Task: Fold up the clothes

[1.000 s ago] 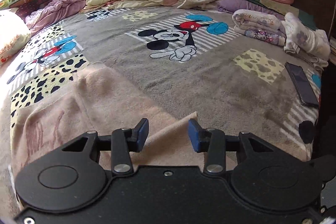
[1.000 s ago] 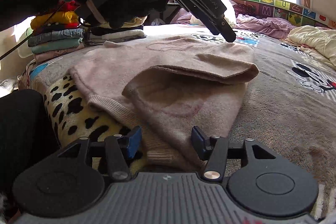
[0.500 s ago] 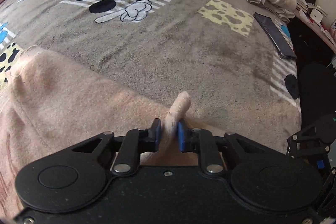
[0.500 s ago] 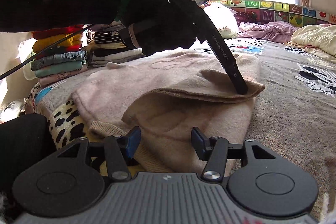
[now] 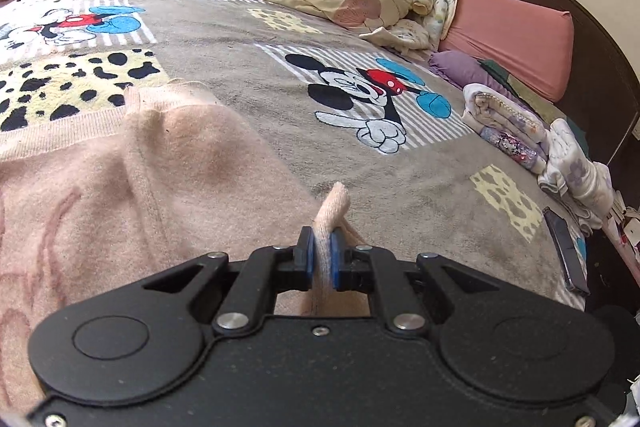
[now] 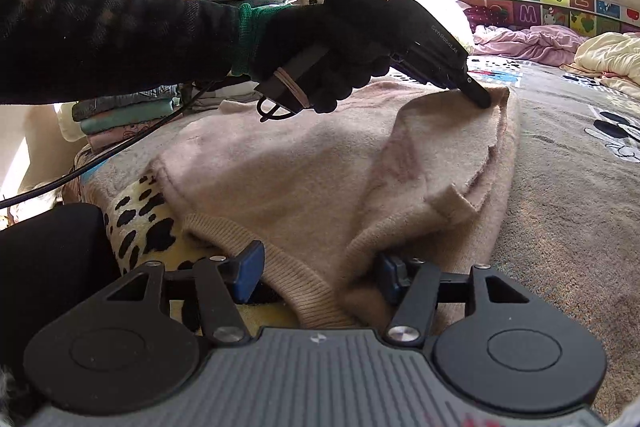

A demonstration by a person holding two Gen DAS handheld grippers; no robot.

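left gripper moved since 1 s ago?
Yes. The left gripper, now shut on the pink sweater, has carried its edge away from the right gripper, toward the window-side wall.

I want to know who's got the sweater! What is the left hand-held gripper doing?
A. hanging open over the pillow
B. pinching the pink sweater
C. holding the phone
B: the left hand-held gripper is shut on a fold of the pink sweater.
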